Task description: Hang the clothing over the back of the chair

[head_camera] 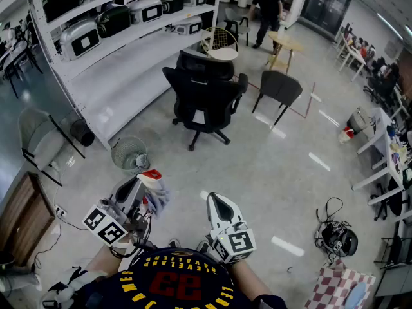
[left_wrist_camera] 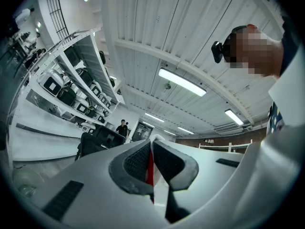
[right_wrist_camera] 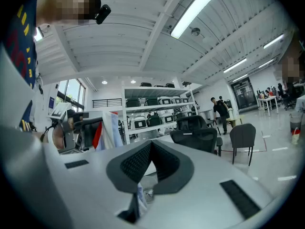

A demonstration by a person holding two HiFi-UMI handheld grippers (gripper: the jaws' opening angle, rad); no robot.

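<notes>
Glossy grey floor (head_camera: 270, 172), white shelves (head_camera: 129, 76), black chair (head_camera: 206, 95) well ahead, clothing (head_camera: 158, 195) clamped by left gripper (head_camera: 143, 180), hung lengthwise downward, right gripper (head_camera: 219, 203) jaws pressed together.

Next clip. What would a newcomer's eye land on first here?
The red and pale clothing clamped in the left gripper, low in the head view close to the wearer, stands out first. Next comes the black office chair, standing alone on the floor ahead. Beside it is white shelving loaded with cases, and a person in black is farther back.
</notes>
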